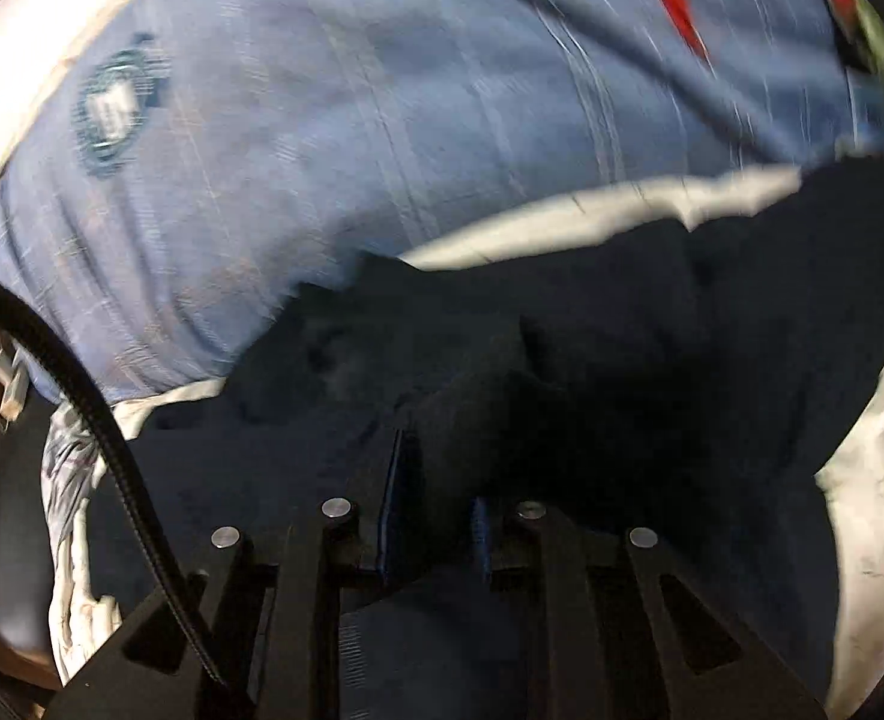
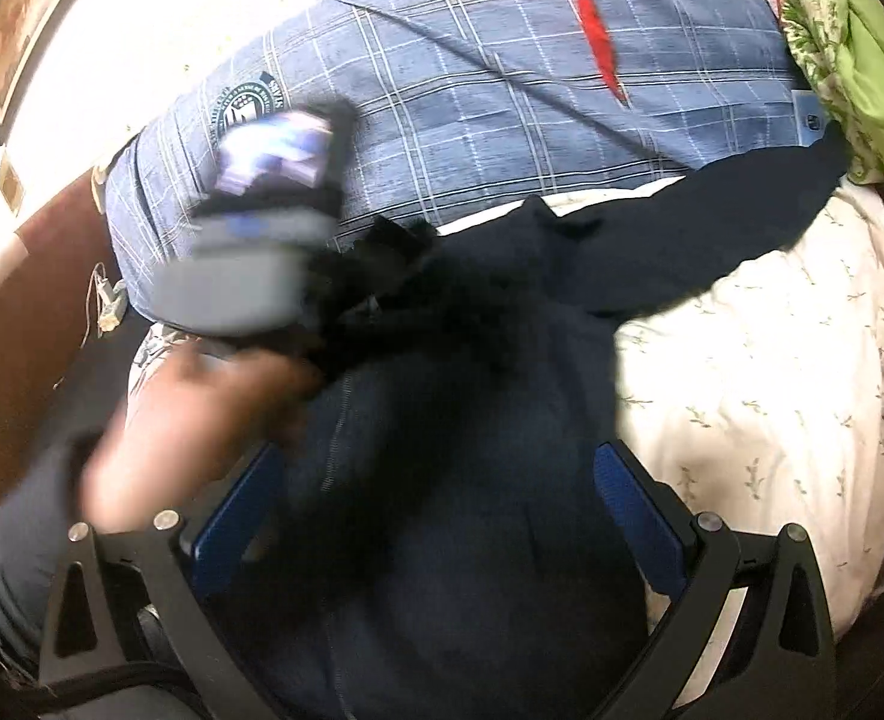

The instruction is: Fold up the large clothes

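A large dark navy garment lies on a white floral bedspread; one sleeve stretches to the right. In the left wrist view the garment fills the lower half. My left gripper is shut on a fold of the dark cloth, bunched between its blue pads. It also shows blurred in the right wrist view, at the garment's upper left. My right gripper is open, its blue pads wide apart above the garment's body, holding nothing.
A blue plaid pillow with a round crest lies behind the garment, with a red strip across it. Green cloth is piled at the right. A brown wooden headboard and a white charger cable are at the left.
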`<state>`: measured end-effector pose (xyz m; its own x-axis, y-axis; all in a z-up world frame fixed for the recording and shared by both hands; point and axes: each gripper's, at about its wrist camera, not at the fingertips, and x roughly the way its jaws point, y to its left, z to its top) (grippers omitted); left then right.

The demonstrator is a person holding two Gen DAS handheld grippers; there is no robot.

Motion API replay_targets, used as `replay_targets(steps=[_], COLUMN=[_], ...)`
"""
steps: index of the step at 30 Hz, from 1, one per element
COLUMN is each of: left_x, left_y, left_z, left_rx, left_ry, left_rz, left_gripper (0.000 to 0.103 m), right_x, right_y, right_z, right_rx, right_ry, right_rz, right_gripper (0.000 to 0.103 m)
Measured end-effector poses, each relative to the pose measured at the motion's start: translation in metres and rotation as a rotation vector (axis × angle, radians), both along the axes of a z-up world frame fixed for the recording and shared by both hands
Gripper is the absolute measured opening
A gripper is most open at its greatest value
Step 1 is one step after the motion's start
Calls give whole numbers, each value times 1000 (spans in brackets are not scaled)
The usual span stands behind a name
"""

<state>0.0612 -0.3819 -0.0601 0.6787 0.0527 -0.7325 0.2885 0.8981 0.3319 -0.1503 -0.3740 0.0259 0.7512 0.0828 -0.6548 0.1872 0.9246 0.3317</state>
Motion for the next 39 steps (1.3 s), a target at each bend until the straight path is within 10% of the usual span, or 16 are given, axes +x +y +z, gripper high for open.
replay_targets(steps=[7,25,29,39], left_x=[-4,-3,1,-54], left_y=[-26,-11,19,132], left_z=[-52,-45,-22,84], left_rx=[72,39,-160,-275], left_ry=[7,15,65,-161], left_rz=[2,-60,-85,-70], left_gripper=[28,44,83,88], right_x=[-5,-15,-16,-4], right_y=[-12,-27,-32,-62], right_z=[-7,-9,-9,-4], right_rx=[-1,-6,18,39], right_ry=[10,53,46,29], right_rz=[-16,-72,-79,-139], right_gripper=[103,103,103,103])
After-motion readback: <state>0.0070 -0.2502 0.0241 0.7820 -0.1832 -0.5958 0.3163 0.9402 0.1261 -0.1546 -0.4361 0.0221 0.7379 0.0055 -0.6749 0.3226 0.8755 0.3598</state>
